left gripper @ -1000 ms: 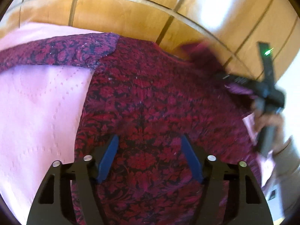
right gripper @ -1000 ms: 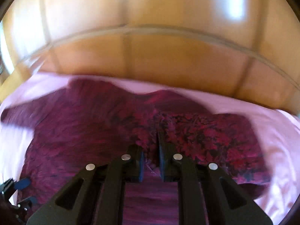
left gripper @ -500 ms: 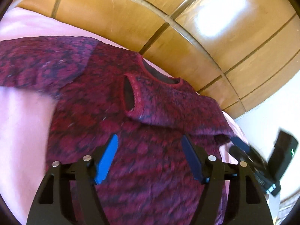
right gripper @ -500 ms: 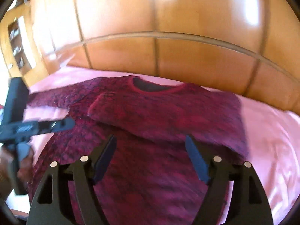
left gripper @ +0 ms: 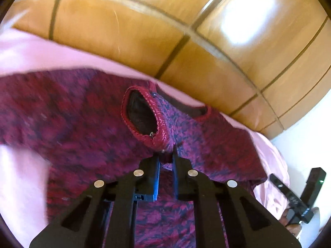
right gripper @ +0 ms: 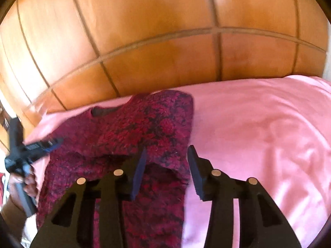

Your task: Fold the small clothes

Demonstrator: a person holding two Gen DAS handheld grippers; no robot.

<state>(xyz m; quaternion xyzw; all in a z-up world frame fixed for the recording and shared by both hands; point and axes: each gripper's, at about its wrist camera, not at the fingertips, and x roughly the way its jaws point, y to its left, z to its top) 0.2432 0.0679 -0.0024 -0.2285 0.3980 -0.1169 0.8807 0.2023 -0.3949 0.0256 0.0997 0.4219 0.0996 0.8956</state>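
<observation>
Left wrist view: the left tool [left gripper: 166, 158] is clenched on a bunch of sweater fabric, its 2 fingers [left gripper: 155, 177] nearly together with knit pinched between the tips. The sweater [left gripper: 82, 128], a dark red and purple knit, lies spread on the pink bed sheet [left gripper: 18, 175] beneath and ahead of this tool. Directly ahead of the fingertips a sleeve cuff [left gripper: 142, 115] stands open, showing its dark interior and red ribbed edge. The neckline [left gripper: 198, 113] sits ahead and to the right of the tool. 1 sleeve extends far to the left. A wooden panelled headboard [left gripper: 124, 26] stands beyond the bed. At lower right the right tool [left gripper: 293, 196] is visible in a hand, off the sweater's right edge. The view is motion-blurred.

Right wrist view: the right tool [right gripper: 166, 159] is released, its 2 fingers [right gripper: 139, 169] well apart and gripping nothing. The left finger hangs over the sweater [right gripper: 134, 136]; the right finger is over the bed sheet [right gripper: 258, 136], just beside the garment's right edge. A folded-over layer of knit lies just ahead of the left finger. The neckline [right gripper: 107, 111] is ahead and to the left. The left tool [right gripper: 41, 144] appears at far left, held in a hand [right gripper: 22, 184]. The headboard [right gripper: 165, 41] fills the background.
</observation>
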